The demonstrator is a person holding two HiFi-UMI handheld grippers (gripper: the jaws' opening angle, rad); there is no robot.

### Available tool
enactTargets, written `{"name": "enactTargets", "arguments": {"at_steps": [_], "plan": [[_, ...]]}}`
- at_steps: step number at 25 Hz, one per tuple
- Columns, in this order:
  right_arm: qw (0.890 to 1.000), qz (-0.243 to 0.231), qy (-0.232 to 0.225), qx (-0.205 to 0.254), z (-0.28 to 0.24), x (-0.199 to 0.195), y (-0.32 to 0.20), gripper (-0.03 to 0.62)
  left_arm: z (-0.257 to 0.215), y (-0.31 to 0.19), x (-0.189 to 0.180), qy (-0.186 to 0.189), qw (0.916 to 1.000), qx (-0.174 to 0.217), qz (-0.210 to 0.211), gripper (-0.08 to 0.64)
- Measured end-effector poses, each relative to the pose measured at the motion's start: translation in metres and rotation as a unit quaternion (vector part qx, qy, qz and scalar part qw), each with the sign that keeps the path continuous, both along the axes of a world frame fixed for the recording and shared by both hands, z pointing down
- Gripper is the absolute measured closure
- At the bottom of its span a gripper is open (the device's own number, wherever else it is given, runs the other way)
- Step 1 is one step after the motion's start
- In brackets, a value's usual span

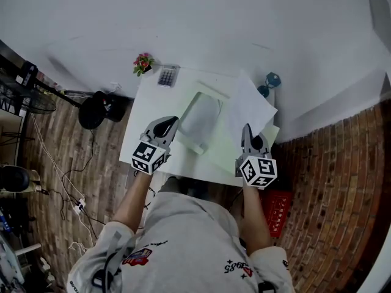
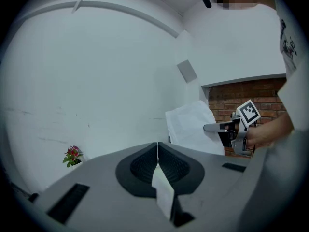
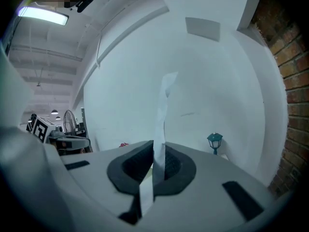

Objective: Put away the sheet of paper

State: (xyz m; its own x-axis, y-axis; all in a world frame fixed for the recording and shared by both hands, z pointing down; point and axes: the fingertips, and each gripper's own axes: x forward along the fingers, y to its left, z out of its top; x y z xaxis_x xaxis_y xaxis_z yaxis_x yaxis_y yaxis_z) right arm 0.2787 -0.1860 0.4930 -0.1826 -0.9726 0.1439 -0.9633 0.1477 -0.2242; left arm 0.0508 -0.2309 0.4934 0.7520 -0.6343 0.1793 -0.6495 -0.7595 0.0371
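Both forearms reach forward, bare below short sleeves. The left forearm (image 1: 135,197) runs up toward 1 o'clock, and the left claw (image 1: 170,122) points the same way with its marker cube (image 1: 148,156) nearest the body. Its jaws are closed on a thin white strip (image 2: 163,190). The right forearm (image 1: 255,215) runs toward 12 o'clock. The right claw (image 1: 246,129) points to 12 o'clock, its jaws pressed together on the edge of the sheet of paper (image 3: 161,115).
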Motion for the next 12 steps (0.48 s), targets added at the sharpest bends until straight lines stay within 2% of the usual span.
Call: {"name": "enactTargets", "arguments": {"at_steps": [8, 12], "plan": [[1.000, -0.002, -0.014, -0.003, 0.004, 0.000, -0.015, 0.594, 0.002, -0.024, 0.014, 0.008, 0.9998, -0.005, 0.020, 0.537], [0.999, -0.004, -0.025, -0.022, 0.020, -0.010, -0.017, 0.594, 0.006, -0.037, 0.010, 0.010, 0.9996, -0.011, 0.026, 0.537]]}}
